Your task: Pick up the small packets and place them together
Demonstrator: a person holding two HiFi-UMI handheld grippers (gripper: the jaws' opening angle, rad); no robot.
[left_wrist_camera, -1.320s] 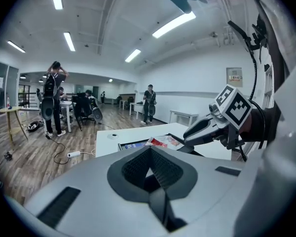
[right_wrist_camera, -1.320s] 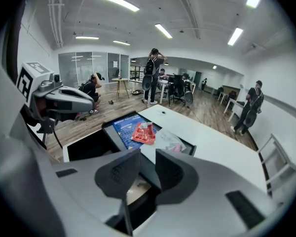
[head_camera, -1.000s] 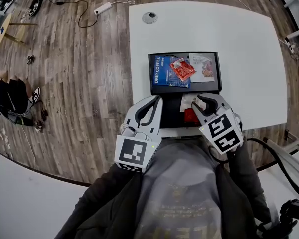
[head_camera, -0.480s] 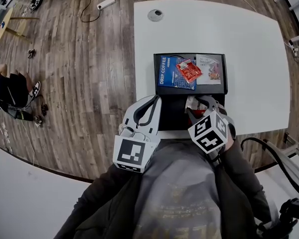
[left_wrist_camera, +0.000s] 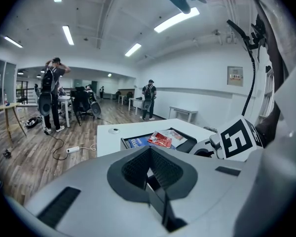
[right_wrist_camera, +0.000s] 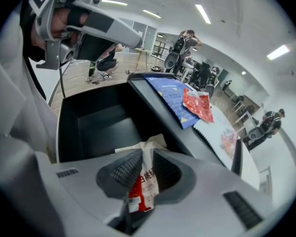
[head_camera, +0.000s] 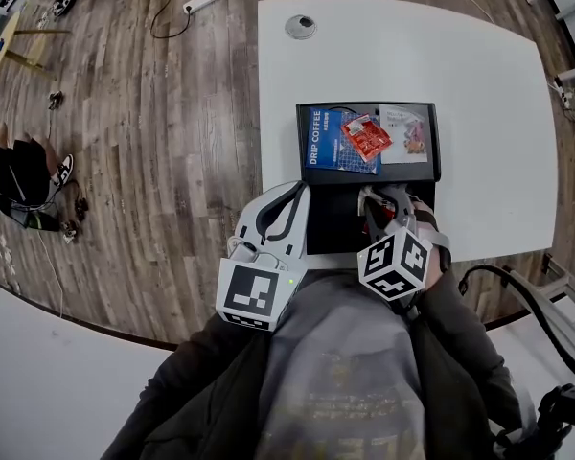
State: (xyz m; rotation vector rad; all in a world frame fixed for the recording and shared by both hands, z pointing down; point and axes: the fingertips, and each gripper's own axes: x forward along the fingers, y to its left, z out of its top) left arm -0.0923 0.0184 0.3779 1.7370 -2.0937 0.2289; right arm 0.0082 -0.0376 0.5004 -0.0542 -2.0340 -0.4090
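Clearance tight around right gripper [head_camera: 379, 202]: low over near compartment of black two-compartment plastic tray [head_camera: 435, 142], dividing wall just ahead, front rim just behind. Jaws closing, ribbed pads pinching small red-and-white crinkled plastic packet [right_wrist_camera: 144, 179], its far end poking out past the pads above the compartment floor. Rest of near compartment bare and open to the gripper's left.

Far compartment fuller: blue flat drip-coffee sachet [head_camera: 333, 142] at left, red foil packet [head_camera: 367, 138] lying across its right edge, white printed sachet [head_camera: 407, 130] at right against the tray wall.

Plenty of open room on white rectangular table [head_camera: 479, 75] beyond and to the right of the tray; narrow strip only on the left before the table edge and wooden floor [head_camera: 153, 161].

Left gripper [head_camera: 293, 192] over that strip beside the tray's left wall, jaws pressed together, nothing between them.

Compared with a second ago: right gripper rolled, marker cube turned and drawn in toward the body, red packet gone from the compartment floor into the jaws. Left gripper unmoved.
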